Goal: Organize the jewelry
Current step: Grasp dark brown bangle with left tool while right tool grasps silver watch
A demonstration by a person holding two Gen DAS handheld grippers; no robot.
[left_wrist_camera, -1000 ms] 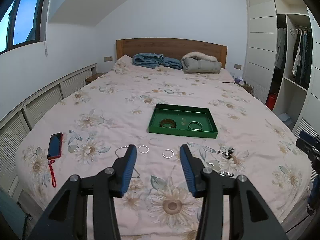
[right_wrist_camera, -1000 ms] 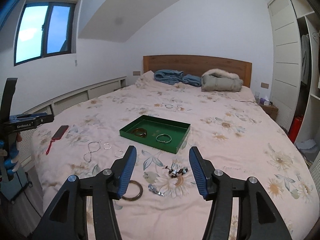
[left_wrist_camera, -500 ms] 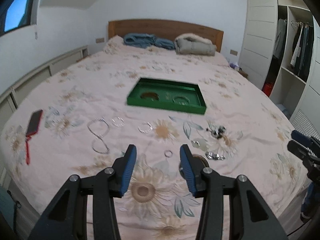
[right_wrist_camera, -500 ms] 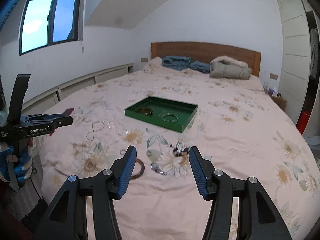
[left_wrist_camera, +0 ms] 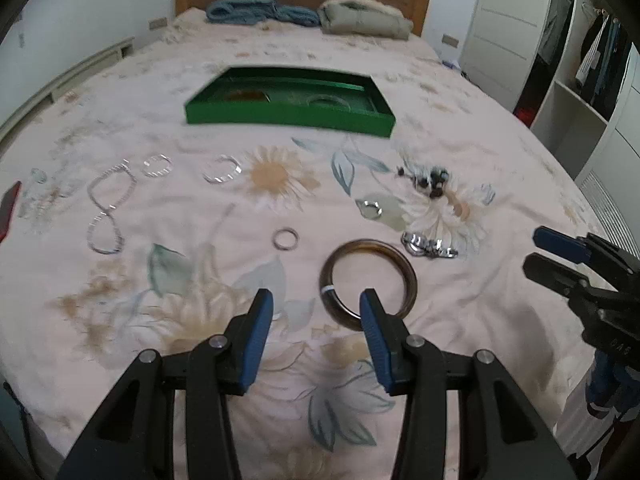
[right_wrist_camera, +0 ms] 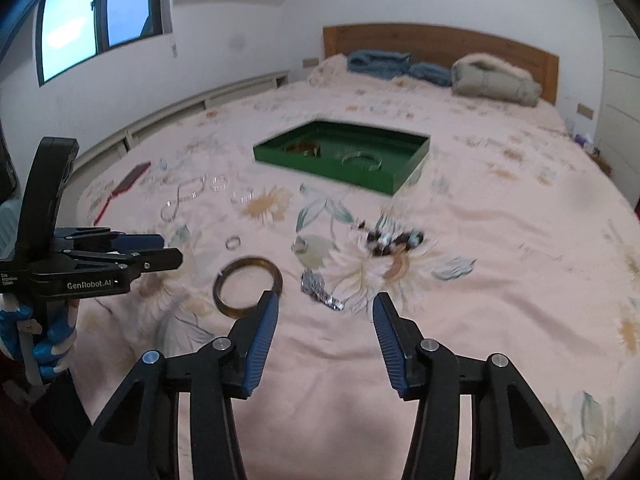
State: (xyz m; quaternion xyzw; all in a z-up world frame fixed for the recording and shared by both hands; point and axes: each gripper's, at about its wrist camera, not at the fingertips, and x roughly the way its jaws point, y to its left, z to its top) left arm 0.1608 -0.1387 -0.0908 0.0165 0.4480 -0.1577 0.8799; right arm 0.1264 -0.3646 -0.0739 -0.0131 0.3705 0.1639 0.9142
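Note:
A green tray (left_wrist_camera: 288, 118) (right_wrist_camera: 400, 182) lies mid-bed with two bangles in it. Loose jewelry lies on the floral bedspread in front of it: a brown bangle (left_wrist_camera: 368, 278) (right_wrist_camera: 247, 286), a small ring (left_wrist_camera: 286, 238), a silver chain (left_wrist_camera: 430, 245) (right_wrist_camera: 320, 292), a dark bead bracelet (left_wrist_camera: 428, 178) (right_wrist_camera: 394, 240), silver bracelets (left_wrist_camera: 223, 169) and a silver necklace (left_wrist_camera: 108, 208). My left gripper (left_wrist_camera: 316, 310) is open and empty, its right finger just over the brown bangle's near rim. My right gripper (right_wrist_camera: 325, 312) is open and empty, just short of the silver chain.
A red phone (right_wrist_camera: 130, 178) lies at the bed's left edge. Folded blue blanket (left_wrist_camera: 260, 10) and a grey coat (left_wrist_camera: 366, 20) lie by the wooden headboard. An open wardrobe (left_wrist_camera: 592, 60) stands to the right, and a low wall ledge runs along the left.
Both grippers have moved forward and down toward the bedspread. The left one now hovers at the brown bangle, the right one nears the silver chain. Both stay open.

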